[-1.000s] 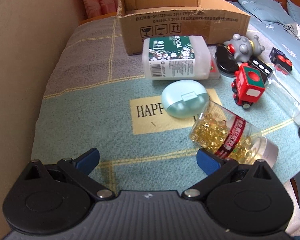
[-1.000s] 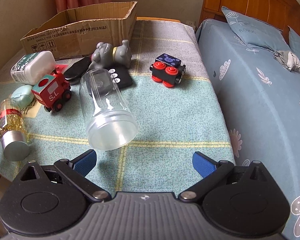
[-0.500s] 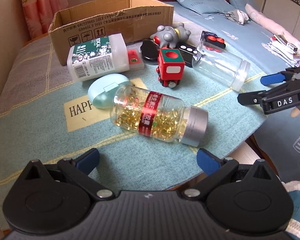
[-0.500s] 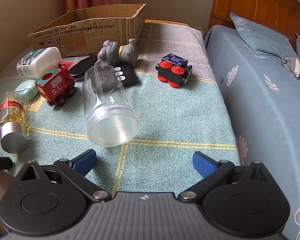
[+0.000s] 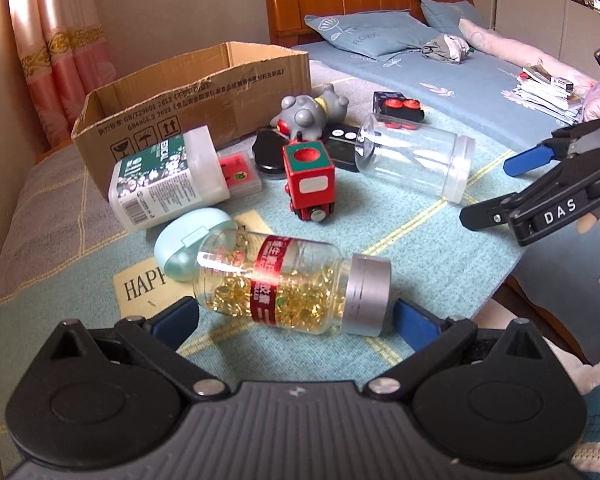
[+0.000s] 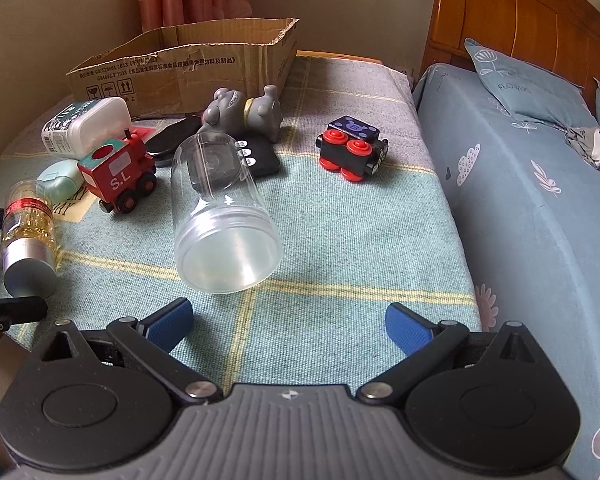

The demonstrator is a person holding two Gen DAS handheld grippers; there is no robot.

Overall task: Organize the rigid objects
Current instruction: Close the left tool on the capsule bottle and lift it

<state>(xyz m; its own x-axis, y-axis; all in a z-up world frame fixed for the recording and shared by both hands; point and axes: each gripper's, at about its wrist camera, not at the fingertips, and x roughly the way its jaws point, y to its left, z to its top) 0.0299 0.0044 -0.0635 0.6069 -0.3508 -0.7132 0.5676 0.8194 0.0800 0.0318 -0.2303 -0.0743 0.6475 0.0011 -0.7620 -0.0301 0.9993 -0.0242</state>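
A capsule bottle (image 5: 288,284) with a silver cap lies on its side just in front of my open left gripper (image 5: 296,320), between its blue fingers and apart from them; it also shows in the right wrist view (image 6: 26,232). A clear empty jar (image 6: 220,216) lies on its side ahead of my open, empty right gripper (image 6: 288,322). The right gripper also shows in the left wrist view (image 5: 500,188). A red toy train (image 5: 310,178), a mint case (image 5: 188,244), a white bottle (image 5: 164,176), a grey toy (image 5: 312,114) and a black-and-red toy car (image 6: 352,152) lie around.
An open cardboard box (image 5: 196,92) stands at the back of the cloth-covered table (image 6: 340,232). A bed (image 6: 540,184) with pillows lies to the right, with a wooden headboard behind. A wall and pink curtain are on the left.
My left gripper has swung right and moved in, so the capsule bottle now lies between its fingers. My right gripper has drawn a little closer to the clear jar.
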